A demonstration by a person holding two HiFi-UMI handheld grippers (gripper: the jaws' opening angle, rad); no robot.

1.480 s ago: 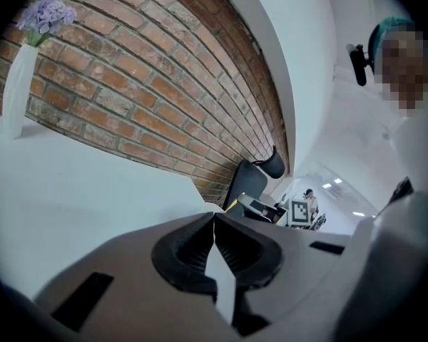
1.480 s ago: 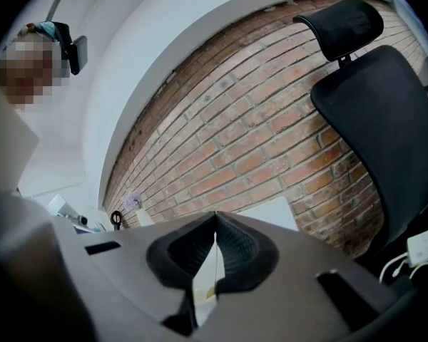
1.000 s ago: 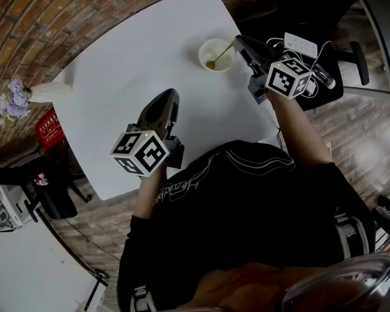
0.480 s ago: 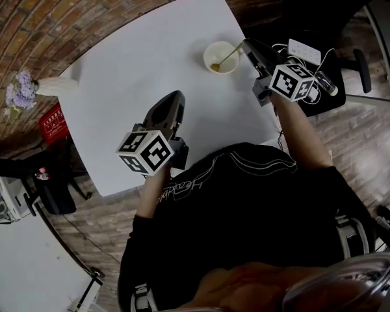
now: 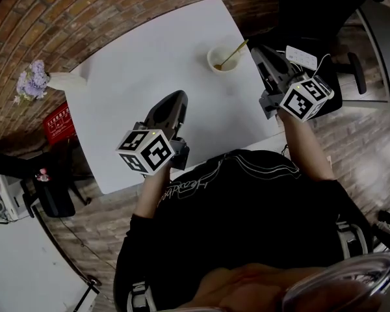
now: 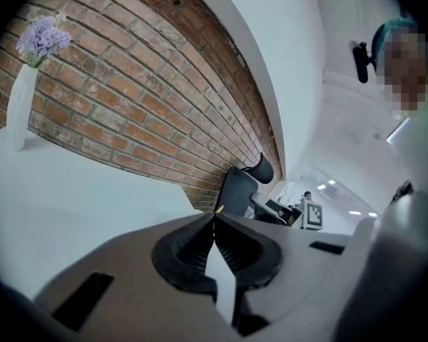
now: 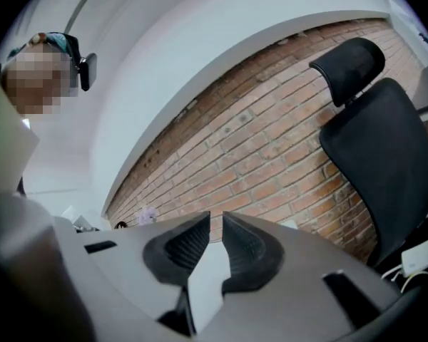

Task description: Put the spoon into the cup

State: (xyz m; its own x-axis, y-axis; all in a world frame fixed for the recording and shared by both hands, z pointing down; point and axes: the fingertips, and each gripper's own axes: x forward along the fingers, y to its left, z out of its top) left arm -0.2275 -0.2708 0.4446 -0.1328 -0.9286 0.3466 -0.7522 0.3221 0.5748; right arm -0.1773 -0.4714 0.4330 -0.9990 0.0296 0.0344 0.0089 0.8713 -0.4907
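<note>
A white cup [image 5: 222, 60] stands near the far right corner of the white table [image 5: 149, 64]. A gold spoon [image 5: 233, 54] leans inside it, bowl down, with its handle sticking out over the right rim. My right gripper [image 5: 255, 49] hovers just right of the cup, clear of the spoon handle; in the right gripper view its jaws [image 7: 216, 218] stand slightly apart with nothing between them. My left gripper [image 5: 176, 96] hangs over the middle of the table, and its jaws [image 6: 214, 216] are shut and empty.
A white vase with purple flowers [image 5: 52, 81] stands at the table's left corner, and the vase [image 6: 20, 105] also shows in the left gripper view. A black office chair [image 7: 385, 148] and a white power strip [image 5: 300, 56] lie right of the table. A brick wall runs behind.
My right gripper let go of the spoon handle and drew back from the cup to the right. The spoon stays leaning in the cup. The left gripper barely moved.
</note>
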